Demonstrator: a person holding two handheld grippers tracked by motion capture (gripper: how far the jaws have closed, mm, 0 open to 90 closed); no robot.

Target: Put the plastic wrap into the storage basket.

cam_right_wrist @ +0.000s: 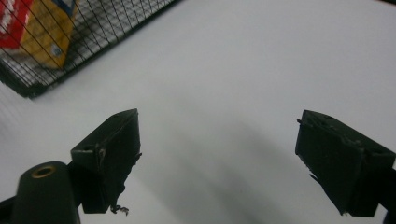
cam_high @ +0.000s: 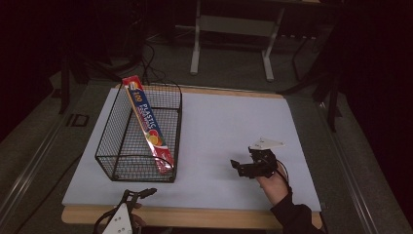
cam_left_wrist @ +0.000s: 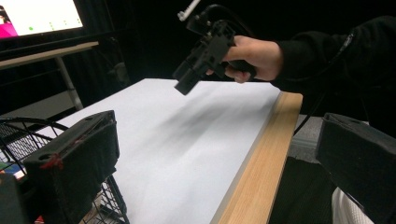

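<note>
A black wire basket [cam_high: 139,131] stands on the left of the white tabletop [cam_high: 229,122]. A long red box of plastic wrap [cam_high: 146,122] leans inside it, one end sticking up over the far rim. My right gripper [cam_high: 237,168] hovers over the right front of the table, pointing left, a hand behind it. Its jaws stand wide open over bare white surface [cam_right_wrist: 226,158], with the basket [cam_right_wrist: 93,42] and the box [cam_right_wrist: 32,23] ahead at upper left. My left gripper [cam_high: 141,193] sits at the front edge, open and holding nothing [cam_left_wrist: 215,163]. It looks across at the right gripper [cam_left_wrist: 201,60].
A wooden strip [cam_high: 195,217] borders the table's front edge. Behind the table stands a grey metal table frame [cam_high: 231,29] on a dark floor with cables. A lit screen [cam_left_wrist: 37,16] glows in the left gripper view. The basket's corner [cam_left_wrist: 28,135] lies close beside the left jaw.
</note>
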